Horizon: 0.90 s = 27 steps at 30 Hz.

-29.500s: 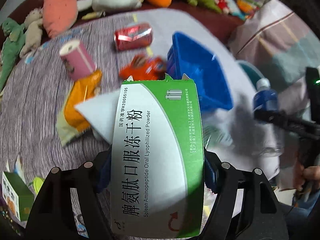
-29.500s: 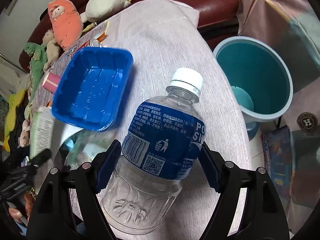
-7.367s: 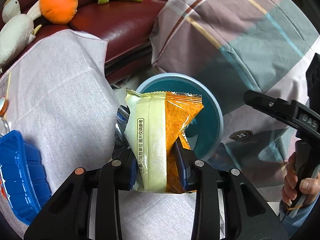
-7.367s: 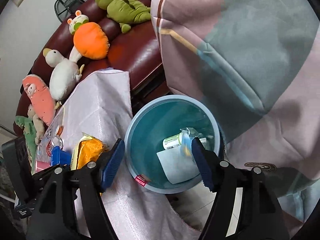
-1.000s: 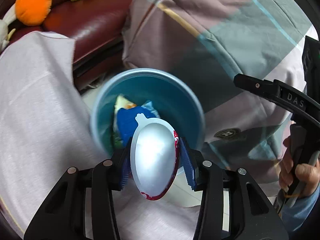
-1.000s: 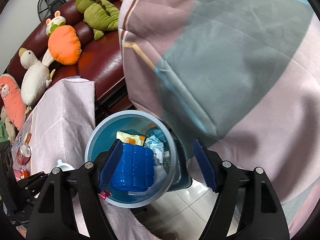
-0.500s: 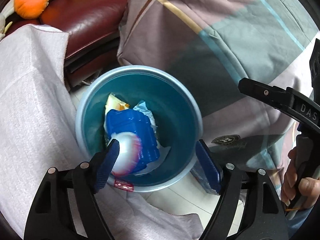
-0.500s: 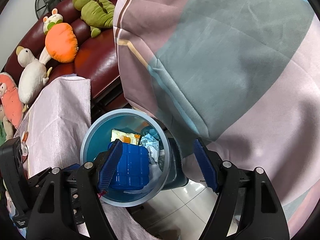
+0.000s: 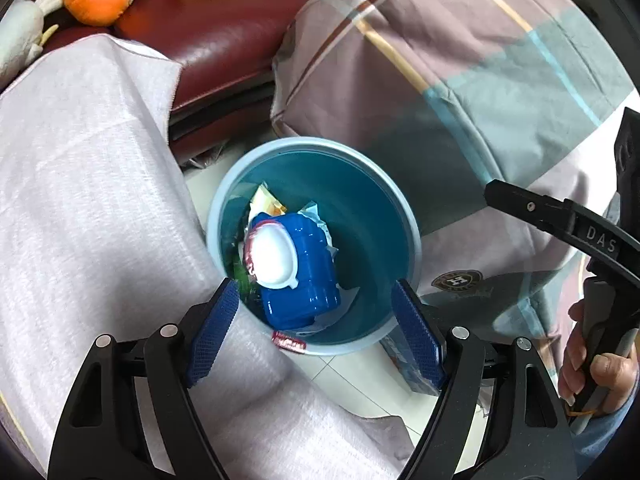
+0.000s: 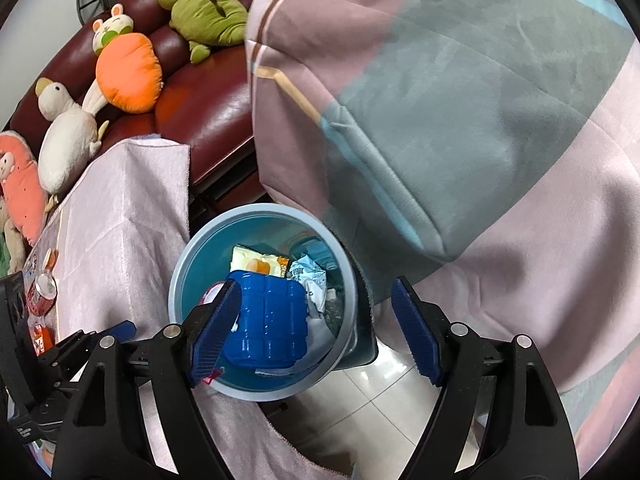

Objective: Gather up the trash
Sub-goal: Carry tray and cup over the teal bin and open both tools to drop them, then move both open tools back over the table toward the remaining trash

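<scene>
Lid [image 9: 272,254] flat on blue tray [image 9: 304,280] in bin [image 9: 404,216], prob. tab toward camera; left gripper [image 9: 316,320] wide, empty; right gripper [image 10: 316,326] opening, empty.

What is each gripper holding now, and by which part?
Nothing. The left gripper is open and empty above the bin; the right gripper is opening, also with nothing between its jaws. The white lid lies in the bin.

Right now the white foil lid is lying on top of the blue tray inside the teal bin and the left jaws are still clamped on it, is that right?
Not quite. The left wrist view shows the left gripper with its jaws open and nothing between them. The rest holds: the white foil lid lies on the blue tray inside the teal bin.
</scene>
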Each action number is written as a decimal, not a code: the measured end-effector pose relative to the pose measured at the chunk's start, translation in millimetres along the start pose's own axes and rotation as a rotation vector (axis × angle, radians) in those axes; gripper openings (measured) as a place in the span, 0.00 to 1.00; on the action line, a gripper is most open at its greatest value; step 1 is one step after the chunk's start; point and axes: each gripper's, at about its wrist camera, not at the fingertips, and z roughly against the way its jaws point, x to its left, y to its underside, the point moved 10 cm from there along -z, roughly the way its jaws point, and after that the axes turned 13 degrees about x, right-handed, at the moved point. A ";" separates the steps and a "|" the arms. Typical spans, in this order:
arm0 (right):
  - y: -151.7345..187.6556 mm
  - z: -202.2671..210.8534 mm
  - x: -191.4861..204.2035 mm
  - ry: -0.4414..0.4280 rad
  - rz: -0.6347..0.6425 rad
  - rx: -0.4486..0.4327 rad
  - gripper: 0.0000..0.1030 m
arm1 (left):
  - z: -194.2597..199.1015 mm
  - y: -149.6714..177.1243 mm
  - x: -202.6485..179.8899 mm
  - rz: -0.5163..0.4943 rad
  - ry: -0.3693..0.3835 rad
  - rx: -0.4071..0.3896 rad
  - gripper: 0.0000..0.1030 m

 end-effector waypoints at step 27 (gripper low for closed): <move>66.8 33.6 214.1 -0.001 0.357 0.032 0.74 | 142.4 116.6 176.7 0.275 -0.093 -0.209 0.86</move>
